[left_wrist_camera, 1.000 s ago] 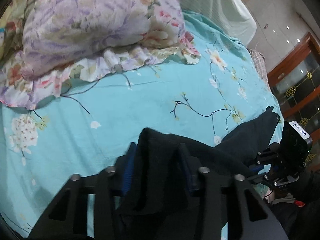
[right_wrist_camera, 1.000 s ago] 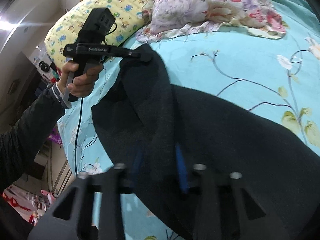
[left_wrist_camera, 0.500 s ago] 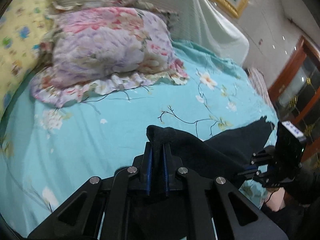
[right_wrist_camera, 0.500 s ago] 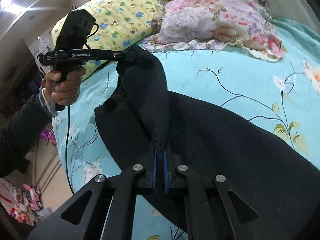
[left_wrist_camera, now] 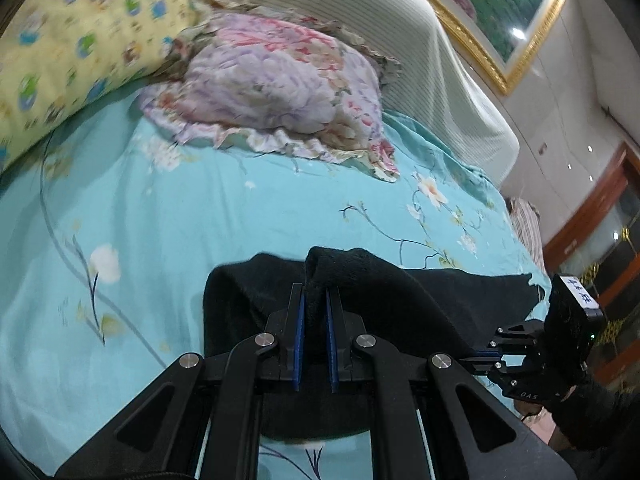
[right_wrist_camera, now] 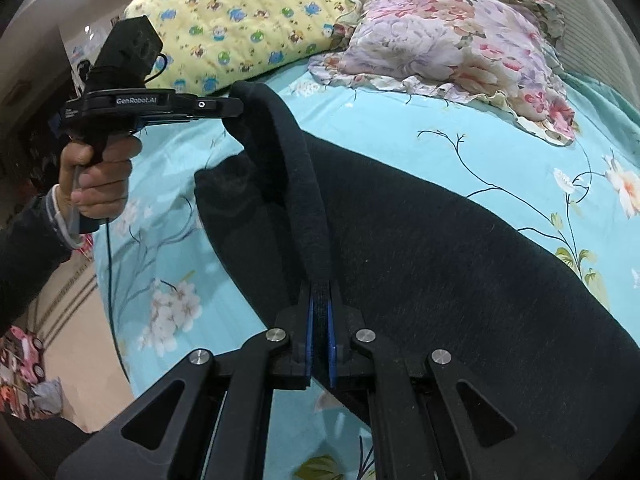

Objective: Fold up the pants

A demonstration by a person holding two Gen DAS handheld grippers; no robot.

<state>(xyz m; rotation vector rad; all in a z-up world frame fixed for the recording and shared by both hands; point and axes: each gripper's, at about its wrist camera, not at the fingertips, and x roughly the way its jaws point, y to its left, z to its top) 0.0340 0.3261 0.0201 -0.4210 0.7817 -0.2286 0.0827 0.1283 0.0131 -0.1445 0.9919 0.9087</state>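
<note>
Black pants (right_wrist_camera: 440, 240) lie spread on a turquoise floral bed sheet (right_wrist_camera: 400, 128). My left gripper (left_wrist_camera: 315, 292) is shut on one edge of the pants (left_wrist_camera: 400, 292) and holds it lifted. It also shows in the right wrist view (right_wrist_camera: 236, 108), at the upper left, with the fabric hanging from it. My right gripper (right_wrist_camera: 319, 292) is shut on the same raised edge, closer to the camera. It also shows in the left wrist view (left_wrist_camera: 472, 360) at the right. The lifted edge runs as a band between the two grippers.
A floral ruffled pillow (left_wrist_camera: 280, 84) and a yellow cartoon pillow (left_wrist_camera: 68, 52) lie at the head of the bed. A striped headboard cover (left_wrist_camera: 400, 40) and a framed picture (left_wrist_camera: 492, 12) stand behind. The bed edge and floor (right_wrist_camera: 72, 320) are at the left.
Both grippers closed on the pants edge and lifted it. The left gripper rose and tilted back, so more of the pillows and headboard shows. The edge is now stretched between them.
</note>
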